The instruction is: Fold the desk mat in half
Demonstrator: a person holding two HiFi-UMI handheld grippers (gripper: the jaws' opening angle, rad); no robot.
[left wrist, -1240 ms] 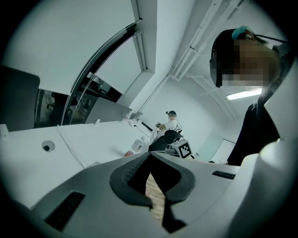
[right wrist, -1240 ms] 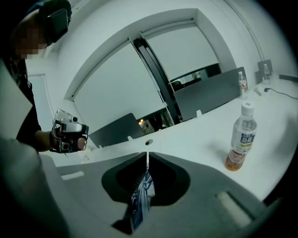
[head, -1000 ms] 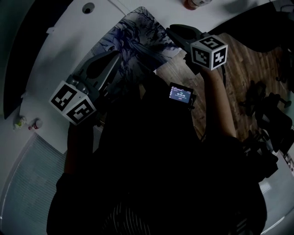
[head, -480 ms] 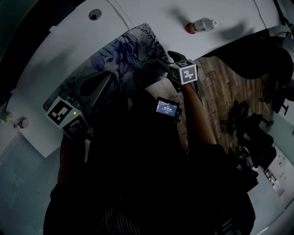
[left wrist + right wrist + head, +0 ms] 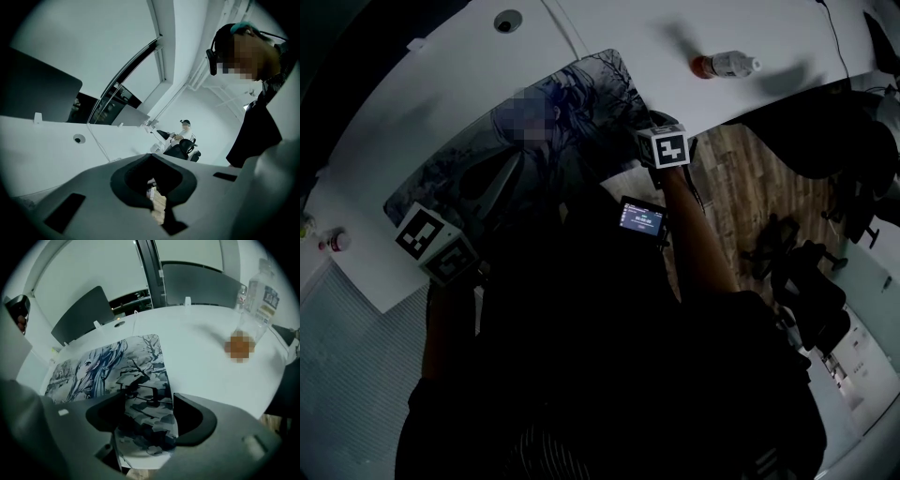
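Since a second ago the desk mat [image 5: 581,98] has gone from lifted and rumpled to lying flat on the white desk [image 5: 619,28]. Our right gripper [image 5: 149,397] has dropped to the mat's near right corner, its jaws having just been opening. Nearest us, that corner sits between the spread jaws with neither pad pressing it, so the mat is released. Our left gripper [image 5: 151,158] is clenched tip to tip on nothing, near the mat's near left edge. We judge the risk to be a one-sided pull: if only the right closes and lifts, the mat may skew or slide, and the halves won't line up. Farther off, a clear bottle [image 5: 727,65] lies on its side, well apart from the mat. We cannot tell its contents, and a swung flap could roll it.
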